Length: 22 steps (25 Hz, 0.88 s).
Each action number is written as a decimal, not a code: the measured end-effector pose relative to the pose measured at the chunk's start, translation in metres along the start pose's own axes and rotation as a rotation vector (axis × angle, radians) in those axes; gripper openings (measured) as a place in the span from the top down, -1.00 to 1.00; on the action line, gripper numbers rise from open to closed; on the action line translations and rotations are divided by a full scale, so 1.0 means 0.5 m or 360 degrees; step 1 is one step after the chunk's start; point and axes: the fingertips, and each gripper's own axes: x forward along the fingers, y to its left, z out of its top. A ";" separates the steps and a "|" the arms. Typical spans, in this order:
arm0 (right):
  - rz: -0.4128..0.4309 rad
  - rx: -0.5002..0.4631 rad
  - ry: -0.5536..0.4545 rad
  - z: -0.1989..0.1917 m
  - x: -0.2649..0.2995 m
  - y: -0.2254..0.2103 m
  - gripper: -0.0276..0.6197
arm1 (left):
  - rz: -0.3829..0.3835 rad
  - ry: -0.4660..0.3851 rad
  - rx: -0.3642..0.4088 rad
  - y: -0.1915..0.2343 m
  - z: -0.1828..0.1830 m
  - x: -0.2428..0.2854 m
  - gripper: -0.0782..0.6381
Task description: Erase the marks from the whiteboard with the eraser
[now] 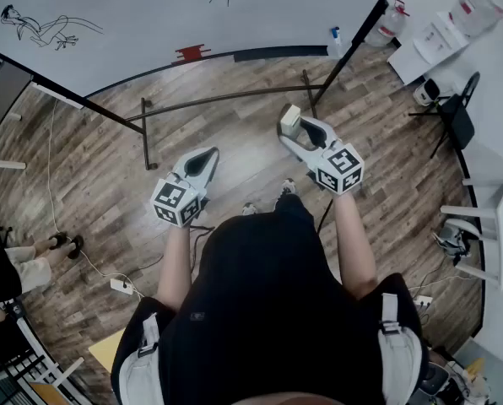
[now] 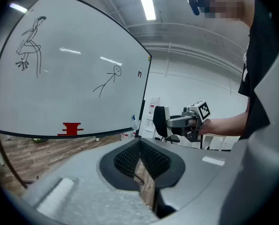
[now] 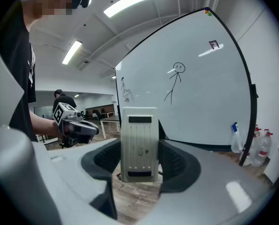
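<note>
The right gripper (image 3: 138, 168) pinches the eraser (image 3: 138, 139) — the left gripper (image 2: 141, 164) is pressed together, empty. The far whiteboard (image 1: 142, 11) shows its drawings (image 1: 49, 29) — no wiping yet.

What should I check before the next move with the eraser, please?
1. Grip: the right gripper clamps the eraser between its jaws: ok.
2. Free tool: the left gripper is empty, jaws together: ok.
3. Clean whiteboard: not ok; the stick figure and the sketch are on it.
4. Contact: not ok; the eraser is held apart from the whiteboard.
5. Wiping face turned toward the whiteboard: cannot tell.
</note>
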 end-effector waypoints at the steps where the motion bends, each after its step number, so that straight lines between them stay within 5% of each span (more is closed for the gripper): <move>1: -0.0001 0.0002 0.0001 -0.001 -0.001 -0.002 0.13 | -0.0002 -0.0001 -0.0002 -0.001 0.000 0.002 0.75; 12: 0.0050 0.0120 -0.0025 0.009 -0.010 -0.025 0.14 | -0.0015 0.0016 -0.0011 -0.002 0.003 0.036 0.75; 22: -0.0026 -0.0063 0.0035 0.048 0.019 -0.119 0.15 | 0.0037 0.0004 -0.0014 0.026 0.033 0.099 0.75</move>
